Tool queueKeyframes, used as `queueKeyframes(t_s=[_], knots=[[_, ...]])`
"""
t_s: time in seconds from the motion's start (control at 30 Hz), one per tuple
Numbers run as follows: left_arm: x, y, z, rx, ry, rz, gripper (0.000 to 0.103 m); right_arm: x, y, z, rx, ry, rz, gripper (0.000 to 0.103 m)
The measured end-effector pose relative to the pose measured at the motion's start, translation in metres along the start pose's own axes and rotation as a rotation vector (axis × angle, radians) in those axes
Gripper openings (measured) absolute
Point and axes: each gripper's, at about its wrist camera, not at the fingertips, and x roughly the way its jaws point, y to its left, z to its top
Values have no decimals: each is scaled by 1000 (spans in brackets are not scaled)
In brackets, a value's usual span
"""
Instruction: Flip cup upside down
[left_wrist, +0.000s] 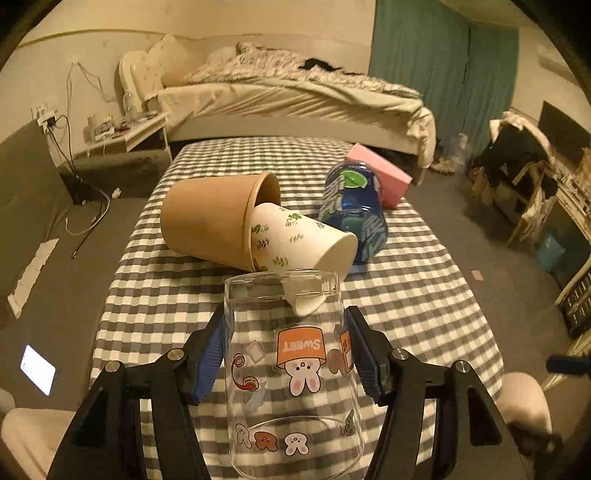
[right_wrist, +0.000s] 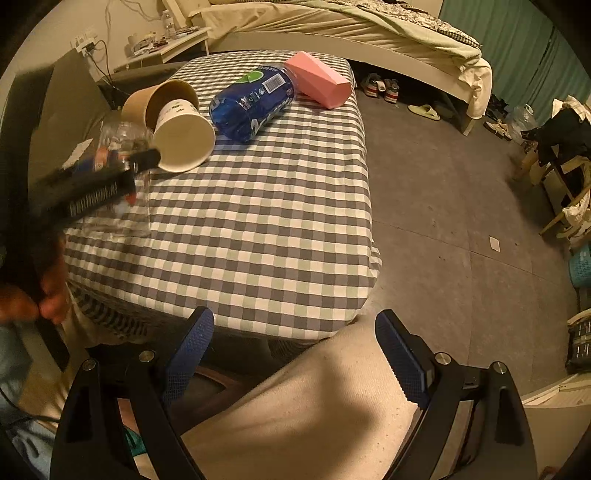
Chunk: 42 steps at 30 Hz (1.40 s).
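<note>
A clear glass cup (left_wrist: 291, 373) with cartoon rabbit stickers sits between the blue pads of my left gripper (left_wrist: 290, 354). The stickers read upside down and its closed base points away from the camera. The jaws are shut on its sides. It hangs over the checkered tablecloth (left_wrist: 406, 295). In the right wrist view the same cup (right_wrist: 122, 177) shows blurred at the table's left edge, held by the left gripper (right_wrist: 96, 181). My right gripper (right_wrist: 295, 350) is open and empty, off the table's near edge, above a person's leg.
A brown paper cup (left_wrist: 210, 218) lies on its side with a white leaf-print paper cup (left_wrist: 295, 240) stuck in its mouth. A blue bottle (left_wrist: 354, 210) and a pink box (left_wrist: 380, 173) lie behind. A bed (left_wrist: 295, 96) stands beyond the table.
</note>
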Motion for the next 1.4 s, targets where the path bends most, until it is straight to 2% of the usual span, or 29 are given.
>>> queueKeyframes(t_s=[0.2,0.63,0.8,1.07,1.23,1.27,1.4], knots=[[-25,0,-18,42,0,-32,63,-3,3,3,-6,-7,-7,89],[-46,-13,-46,92,80,-42,63,-7,12,8,-28,-17,-10,89],[-42,-13,-35,77,39,-38,62,-9,11,8,-28,-22,-15,89],[-24,-17,0,90,-116,-15,62,-7,7,4,-18,-5,-21,89],[-1,-17,-12,97,-45,-11,62,-5,5,4,-12,2,-24,89],[-2,-18,-15,104,-61,-11,62,-5,5,4,-11,2,-25,89],[-1,-22,-12,123,-36,-32,63,-5,2,4,-3,3,-33,89]])
